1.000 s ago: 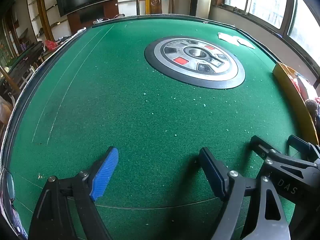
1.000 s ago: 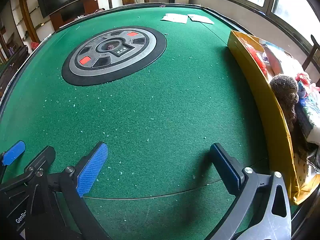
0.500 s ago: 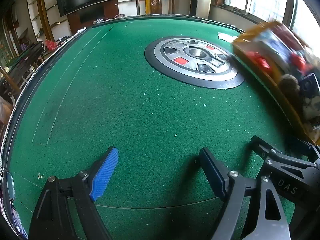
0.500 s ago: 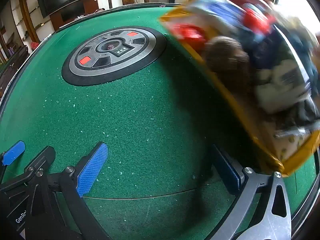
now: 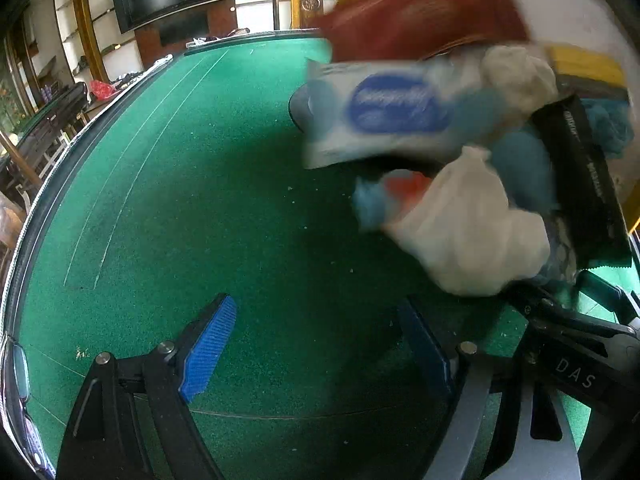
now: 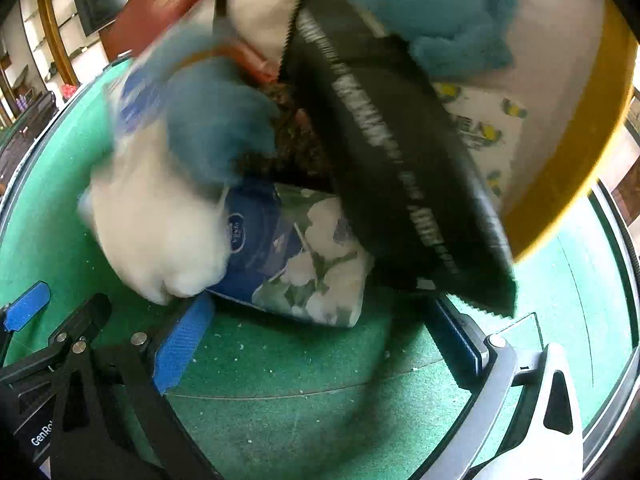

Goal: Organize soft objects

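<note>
Both sets of jaws stand apart, empty — "DAS" on the right gripper (image 5: 576, 320), "GenRo" on the left gripper (image 6: 24, 312).

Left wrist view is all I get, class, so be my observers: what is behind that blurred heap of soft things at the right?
Observer: A yellow bin, tipped with its open side toward the camera.
Operator: Is anything down on the table?
Observer: A flower-printed pack lies on the green table, at the right claw's fingertips.
Operator: Is that claw gripping?
Observer: No, it is open and its pads press on nothing.
</note>
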The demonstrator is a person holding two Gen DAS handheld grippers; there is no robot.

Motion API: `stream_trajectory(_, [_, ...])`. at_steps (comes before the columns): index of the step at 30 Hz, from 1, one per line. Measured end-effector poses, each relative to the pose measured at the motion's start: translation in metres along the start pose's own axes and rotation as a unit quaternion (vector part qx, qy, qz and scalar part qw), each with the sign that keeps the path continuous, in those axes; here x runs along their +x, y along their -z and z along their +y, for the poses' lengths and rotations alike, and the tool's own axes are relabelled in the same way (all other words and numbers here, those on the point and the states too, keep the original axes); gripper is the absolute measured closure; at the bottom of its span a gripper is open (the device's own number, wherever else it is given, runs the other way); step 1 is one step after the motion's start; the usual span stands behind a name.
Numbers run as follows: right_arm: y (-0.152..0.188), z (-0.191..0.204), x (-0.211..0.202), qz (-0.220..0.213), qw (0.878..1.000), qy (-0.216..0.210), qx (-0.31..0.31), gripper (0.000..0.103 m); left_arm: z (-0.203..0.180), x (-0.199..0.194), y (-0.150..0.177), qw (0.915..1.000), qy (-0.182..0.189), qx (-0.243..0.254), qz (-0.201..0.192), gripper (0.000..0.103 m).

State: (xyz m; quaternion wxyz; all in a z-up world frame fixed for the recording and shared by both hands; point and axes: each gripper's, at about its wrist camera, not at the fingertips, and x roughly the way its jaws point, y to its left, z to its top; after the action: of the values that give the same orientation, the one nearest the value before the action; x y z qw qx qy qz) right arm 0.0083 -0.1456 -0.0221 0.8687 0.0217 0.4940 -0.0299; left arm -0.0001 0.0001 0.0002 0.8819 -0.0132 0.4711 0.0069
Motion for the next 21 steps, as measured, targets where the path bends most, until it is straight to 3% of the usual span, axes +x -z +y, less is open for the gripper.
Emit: stream_trajectory(21, [-0.0018, 0.0005, -0.0009, 0.0, 1.0, 0.0, 0.0, 0.0, -0.0028, -0.0015, 0.003, 1.0, 0.0, 0.0, 0.0, 0.019])
